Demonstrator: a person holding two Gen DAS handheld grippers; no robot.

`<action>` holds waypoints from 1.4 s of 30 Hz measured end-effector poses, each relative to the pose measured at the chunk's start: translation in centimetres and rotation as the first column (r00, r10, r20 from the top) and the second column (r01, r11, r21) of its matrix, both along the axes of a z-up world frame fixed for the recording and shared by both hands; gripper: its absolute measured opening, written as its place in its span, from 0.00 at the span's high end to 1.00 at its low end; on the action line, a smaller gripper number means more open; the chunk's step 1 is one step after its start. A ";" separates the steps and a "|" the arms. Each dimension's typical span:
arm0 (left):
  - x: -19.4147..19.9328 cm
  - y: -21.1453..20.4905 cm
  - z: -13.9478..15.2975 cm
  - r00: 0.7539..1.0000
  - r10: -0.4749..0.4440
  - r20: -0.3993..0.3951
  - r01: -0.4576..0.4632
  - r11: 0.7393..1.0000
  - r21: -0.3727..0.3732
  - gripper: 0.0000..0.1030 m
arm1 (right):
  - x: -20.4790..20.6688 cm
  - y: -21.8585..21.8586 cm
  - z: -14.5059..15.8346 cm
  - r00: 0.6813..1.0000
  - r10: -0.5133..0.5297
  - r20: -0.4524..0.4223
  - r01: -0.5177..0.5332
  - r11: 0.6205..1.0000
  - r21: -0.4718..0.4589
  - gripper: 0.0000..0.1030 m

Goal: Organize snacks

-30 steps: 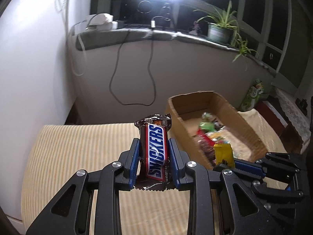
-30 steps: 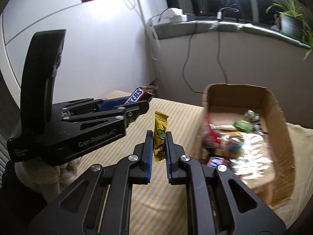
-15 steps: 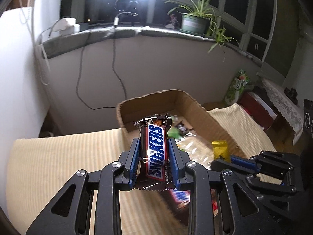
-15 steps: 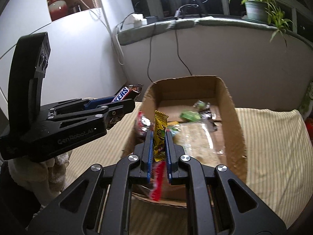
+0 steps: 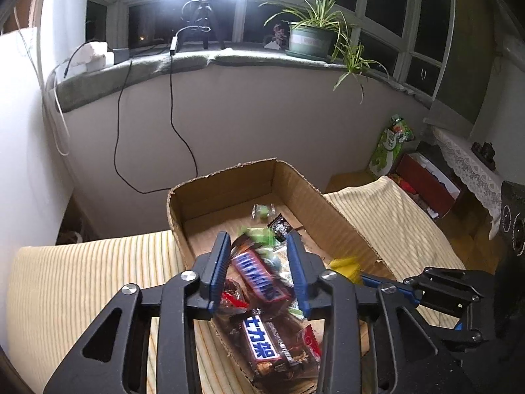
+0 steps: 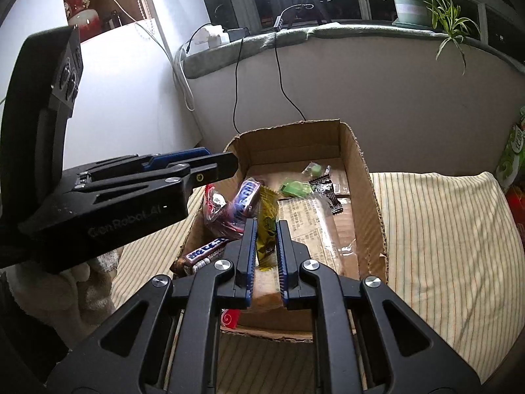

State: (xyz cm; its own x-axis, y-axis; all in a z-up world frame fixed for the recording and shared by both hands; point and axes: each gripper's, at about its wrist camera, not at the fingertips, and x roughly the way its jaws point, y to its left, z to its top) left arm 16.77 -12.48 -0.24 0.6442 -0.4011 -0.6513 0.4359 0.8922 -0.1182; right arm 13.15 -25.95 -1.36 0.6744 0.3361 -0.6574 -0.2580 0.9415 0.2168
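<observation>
An open cardboard box (image 5: 229, 177) (image 6: 288, 128) holds several wrapped snacks, among them a Snickers bar with Chinese lettering (image 5: 262, 339). My left gripper (image 5: 257, 239) hangs over the box's near end with its jaws opening. A blurred, tilted Snickers bar (image 5: 259, 277) (image 6: 246, 197) is loose between the pads and dropping toward the pile. My right gripper (image 6: 266, 225) is shut on an upright yellow candy packet (image 6: 267, 216) above the box. The left wrist view shows that packet (image 5: 344, 264) at the box's right wall.
The box sits on a yellow striped cloth (image 5: 98, 262) (image 6: 443, 229). A grey wall with a dangling black cable (image 5: 170, 115) rises behind it, with a potted plant (image 5: 308, 39) on the sill. A green bag (image 5: 390, 144) stands at right. A gloved hand (image 6: 75, 272) holds the left gripper.
Both grippers have come from beside the box to above it. The left jaws have spread and the Snickers bar has slipped free, tilting downward. The yellow packet stays clamped in the right gripper.
</observation>
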 end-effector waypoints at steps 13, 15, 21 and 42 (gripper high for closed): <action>-2.3 1.5 1.5 0.999 0.023 0.038 -0.023 1.000 -0.017 0.67 | -1.7 0.1 1.0 0.999 -0.003 0.033 0.003 1.000 -0.006 0.69; -2.9 1.8 1.8 0.998 0.030 0.047 -0.029 0.999 -0.021 0.67 | -2.2 0.2 1.3 0.999 -0.005 0.043 0.005 1.000 -0.016 0.69; -5.0 3.4 2.6 0.996 0.064 0.067 -0.060 0.997 -0.052 0.47 | -3.8 0.1 2.0 0.997 -0.018 0.069 0.020 1.000 -0.023 0.52; -11.7 5.5 3.2 0.982 0.143 0.124 -0.137 0.989 -0.051 0.22 | -8.2 0.2 4.0 0.986 -0.073 0.153 0.088 0.992 -0.090 0.08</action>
